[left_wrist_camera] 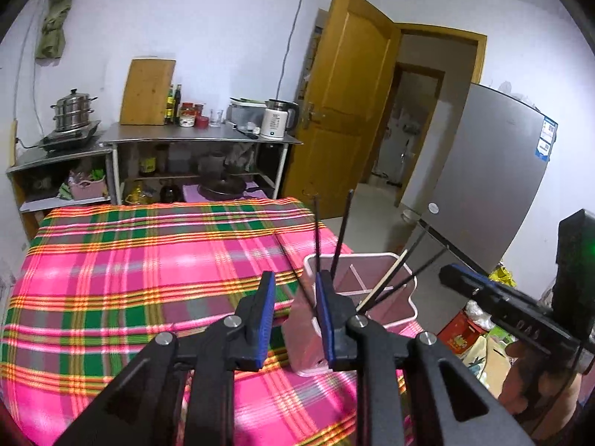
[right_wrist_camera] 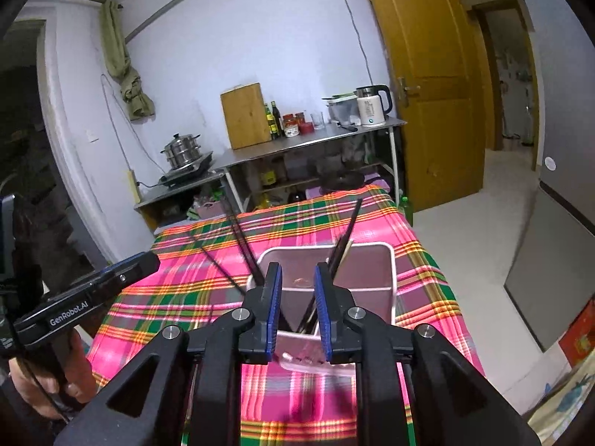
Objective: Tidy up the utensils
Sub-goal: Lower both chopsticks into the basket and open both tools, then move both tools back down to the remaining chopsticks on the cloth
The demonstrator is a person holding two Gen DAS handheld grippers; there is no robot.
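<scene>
Left hand-held gripper open and empty, right hand-held gripper open too, clear utensil holder with black chopsticks just ahead, near tabletop right edge, free plaid cloth leftward.

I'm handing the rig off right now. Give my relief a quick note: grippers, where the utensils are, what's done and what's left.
Left gripper: open, empty, just left of the holder.
Right gripper: open, empty, over the holder's near side.
Chopsticks: all standing in the white divided holder on the plaid cloth, leaning outward.
Done: chopsticks are in the holder.
Left: no loose utensils visible on the cloth; check outside these views, then back away.
</scene>
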